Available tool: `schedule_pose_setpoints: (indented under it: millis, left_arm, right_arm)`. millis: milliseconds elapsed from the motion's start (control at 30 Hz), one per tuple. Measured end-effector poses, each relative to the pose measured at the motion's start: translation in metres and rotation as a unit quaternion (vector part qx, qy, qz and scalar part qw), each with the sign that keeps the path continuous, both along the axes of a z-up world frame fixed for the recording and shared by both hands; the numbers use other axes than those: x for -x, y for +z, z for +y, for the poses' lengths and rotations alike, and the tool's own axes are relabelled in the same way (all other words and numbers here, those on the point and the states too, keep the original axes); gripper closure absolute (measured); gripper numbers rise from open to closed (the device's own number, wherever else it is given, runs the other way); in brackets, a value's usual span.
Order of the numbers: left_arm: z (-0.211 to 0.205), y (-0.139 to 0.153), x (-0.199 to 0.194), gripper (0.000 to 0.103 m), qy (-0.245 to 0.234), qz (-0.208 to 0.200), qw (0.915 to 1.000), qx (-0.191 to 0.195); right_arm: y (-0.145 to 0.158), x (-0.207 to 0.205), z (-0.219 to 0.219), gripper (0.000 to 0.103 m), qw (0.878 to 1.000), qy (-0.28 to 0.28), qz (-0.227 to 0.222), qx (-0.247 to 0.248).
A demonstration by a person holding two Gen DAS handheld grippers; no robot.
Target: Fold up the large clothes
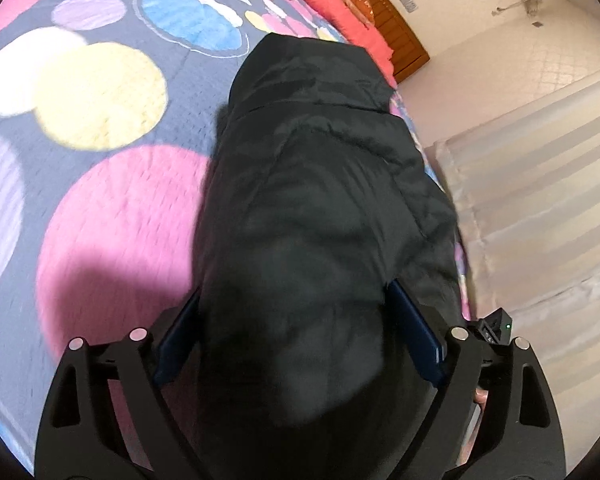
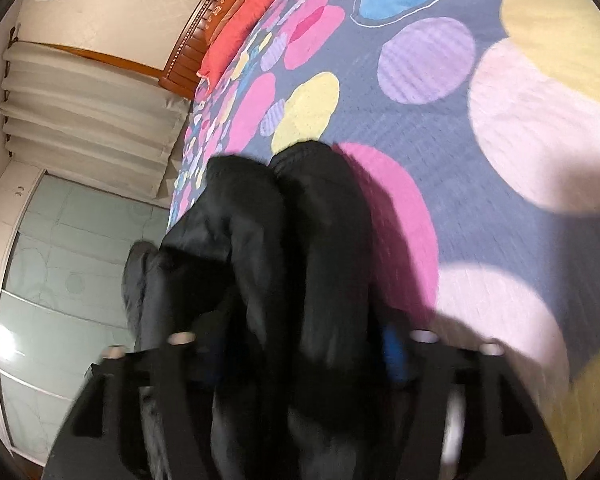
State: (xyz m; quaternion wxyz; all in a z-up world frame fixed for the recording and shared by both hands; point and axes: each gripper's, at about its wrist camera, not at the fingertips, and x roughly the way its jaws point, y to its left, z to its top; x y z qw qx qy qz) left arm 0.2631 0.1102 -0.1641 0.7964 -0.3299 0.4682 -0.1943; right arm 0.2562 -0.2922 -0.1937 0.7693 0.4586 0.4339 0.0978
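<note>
The left gripper (image 1: 296,336) has its jaws clamped on a thick fold of the black padded jacket (image 1: 320,184), which runs toward twelve o'clock over the bed (image 1: 100,184); the right gripper (image 2: 300,352) pinches another bunch, apparently lifting it to fold

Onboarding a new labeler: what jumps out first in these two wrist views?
A bulky black puffer jacket fills the middle of both views, bunched between the blue pads of the left gripper and the right gripper. Under it lies a navy quilted bedspread with big pink, yellow and blue circles, red pillows at the far end.
</note>
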Motion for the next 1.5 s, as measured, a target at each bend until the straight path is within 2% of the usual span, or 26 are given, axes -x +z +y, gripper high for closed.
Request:
schedule_pose_setpoints:
  millis: [167, 400, 467, 533, 567, 667, 767, 1167, 1333, 1500]
  left_arm:
    - [0.005, 0.000, 0.050, 0.011, -0.006, -0.006, 0.9996, 0.027]
    - [0.003, -0.007, 0.098, 0.008, -0.009, -0.012, 0.9995, 0.029]
    - [0.002, -0.013, 0.099, 0.008, -0.007, -0.002, 0.9993, 0.037]
    - [0.003, -0.022, 0.099, 0.014, -0.001, 0.010, 0.9990, 0.045]
    - [0.002, -0.021, 0.100, 0.015, 0.000, 0.008, 0.9994, 0.034]
    - [-0.002, -0.021, 0.099, 0.019, -0.001, 0.004, 1.0000, 0.007]
    - [-0.007, -0.023, 0.098, 0.021, -0.003, 0.001, 0.9999, -0.015]
    - [-0.021, -0.020, 0.090, 0.022, 0.005, -0.002, 0.9994, -0.035]
    - [-0.020, -0.012, 0.094, 0.012, 0.011, -0.011, 0.9982, -0.058]
    - [-0.020, -0.007, 0.097, 0.009, 0.019, -0.014, 0.9970, -0.073]
  right_arm:
    - [0.001, 0.045, 0.010, 0.034, 1.000, 0.028, -0.001, -0.009]
    - [-0.008, 0.089, 0.018, 0.033, 0.999, 0.035, 0.000, -0.009]
    - [-0.012, 0.093, 0.021, 0.033, 0.999, 0.038, -0.002, -0.013]
    - [-0.010, 0.087, 0.026, 0.036, 0.999, 0.045, -0.002, 0.003]
    - [-0.010, 0.087, 0.029, 0.042, 0.999, 0.047, 0.001, 0.012]
    - [-0.015, 0.083, 0.029, 0.053, 0.999, 0.042, 0.007, 0.018]
    - [-0.021, 0.086, 0.026, 0.056, 0.999, 0.037, 0.006, 0.013]
    - [-0.025, 0.093, 0.021, 0.057, 0.999, 0.034, 0.003, 0.007]
    - [-0.025, 0.096, 0.018, 0.053, 1.000, 0.027, -0.005, -0.003]
    - [-0.024, 0.102, 0.014, 0.048, 1.000, 0.018, -0.010, -0.013]
